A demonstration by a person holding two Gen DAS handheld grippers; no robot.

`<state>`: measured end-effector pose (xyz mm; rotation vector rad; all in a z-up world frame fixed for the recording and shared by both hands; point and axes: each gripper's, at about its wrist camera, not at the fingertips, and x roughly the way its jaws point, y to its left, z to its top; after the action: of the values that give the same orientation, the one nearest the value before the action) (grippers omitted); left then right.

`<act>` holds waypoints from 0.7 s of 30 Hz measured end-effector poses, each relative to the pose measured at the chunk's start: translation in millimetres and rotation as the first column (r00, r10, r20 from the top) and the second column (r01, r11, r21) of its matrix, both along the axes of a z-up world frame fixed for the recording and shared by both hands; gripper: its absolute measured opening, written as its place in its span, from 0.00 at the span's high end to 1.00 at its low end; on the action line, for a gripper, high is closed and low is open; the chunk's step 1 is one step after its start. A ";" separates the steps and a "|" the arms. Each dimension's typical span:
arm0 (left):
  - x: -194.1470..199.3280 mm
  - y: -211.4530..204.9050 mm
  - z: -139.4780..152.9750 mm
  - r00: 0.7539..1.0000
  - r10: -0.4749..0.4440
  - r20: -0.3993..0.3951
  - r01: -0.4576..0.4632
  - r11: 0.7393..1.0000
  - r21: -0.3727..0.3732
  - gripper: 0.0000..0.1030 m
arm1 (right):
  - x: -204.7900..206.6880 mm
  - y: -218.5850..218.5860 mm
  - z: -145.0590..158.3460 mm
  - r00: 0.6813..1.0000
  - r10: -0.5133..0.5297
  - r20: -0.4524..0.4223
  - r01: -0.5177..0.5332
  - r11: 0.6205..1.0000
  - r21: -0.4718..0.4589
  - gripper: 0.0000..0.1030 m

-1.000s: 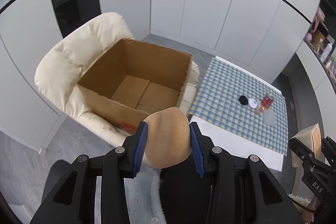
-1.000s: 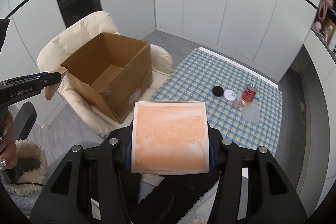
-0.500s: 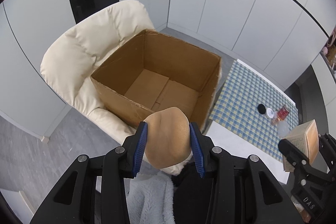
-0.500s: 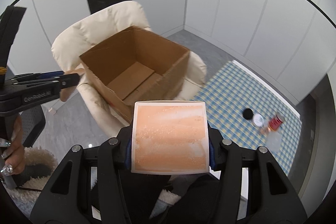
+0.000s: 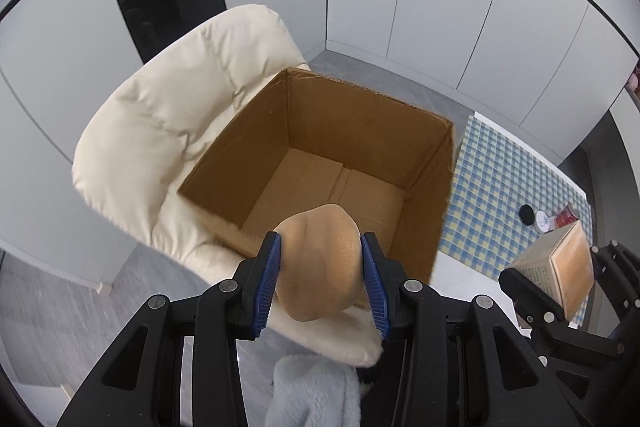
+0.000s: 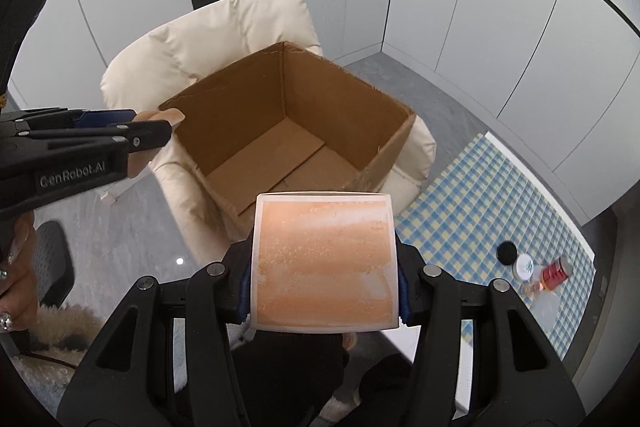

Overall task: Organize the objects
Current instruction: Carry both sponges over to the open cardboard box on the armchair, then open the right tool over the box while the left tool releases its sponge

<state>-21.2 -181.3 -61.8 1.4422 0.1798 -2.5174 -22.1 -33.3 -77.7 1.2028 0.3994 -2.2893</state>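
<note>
While both hands hang over the room's corner, the open cardboard box [image 5: 344,163] sits on the seat of a cream padded armchair [image 5: 176,143], its flaps gone and its brown floor bare. Everything else is best placed from that box.

Just over the box's near rim, the left gripper [image 5: 322,275] is clenched on a tan, rounded puff-like sponge [image 5: 320,267] — the blue ribbed pads press into its two sides and the soft body bulges out between them. From the right wrist view the same gripper comes in from the left of the box, its tip with the sponge just beside the box's left corner.

Nearer than the box and a little to its right, the right gripper [image 6: 324,263] grips a flat square carton [image 6: 324,259] with a white border and an orange, speckled face; the carton stands upright between the jaws, its top edge overlapping the box's near rim in the picture. In the left wrist view this carton shows at the right of the box, printed text on its side.

Right of the box and well apart from it, a blue-and-yellow checked cloth [image 6: 496,195] lies on the floor, carrying a black round lid [image 6: 506,251], a white round lid [image 6: 524,265] and a small red jar [image 6: 556,271] huddled together — a clear item beside them is too faint to name.

Below the left gripper, pale blue fleece [image 5: 316,391] shows.
</note>
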 end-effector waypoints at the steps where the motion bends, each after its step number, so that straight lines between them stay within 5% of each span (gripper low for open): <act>1: -7.1 -2.4 -5.0 1.000 0.004 0.000 -0.004 1.000 0.000 0.61 | -5.4 -3.9 -1.3 1.000 -0.001 -0.004 0.001 1.000 -0.001 0.48; 16: -83.2 -60.7 -81.3 0.982 0.139 0.128 -0.155 0.979 0.130 0.61 | -100.8 -63.4 -58.3 0.994 -0.033 0.101 0.035 0.999 -0.019 0.48; 21: -96.6 -65.8 -76.3 0.984 0.157 0.088 -0.164 0.984 0.076 0.60 | -123.5 -62.1 -76.0 0.988 -0.067 0.142 0.072 0.997 -0.032 0.48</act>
<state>-117.8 -247.1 -138.1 1.4940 0.3743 -2.3434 -145.6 -95.4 -153.7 1.3691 0.2659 -2.2425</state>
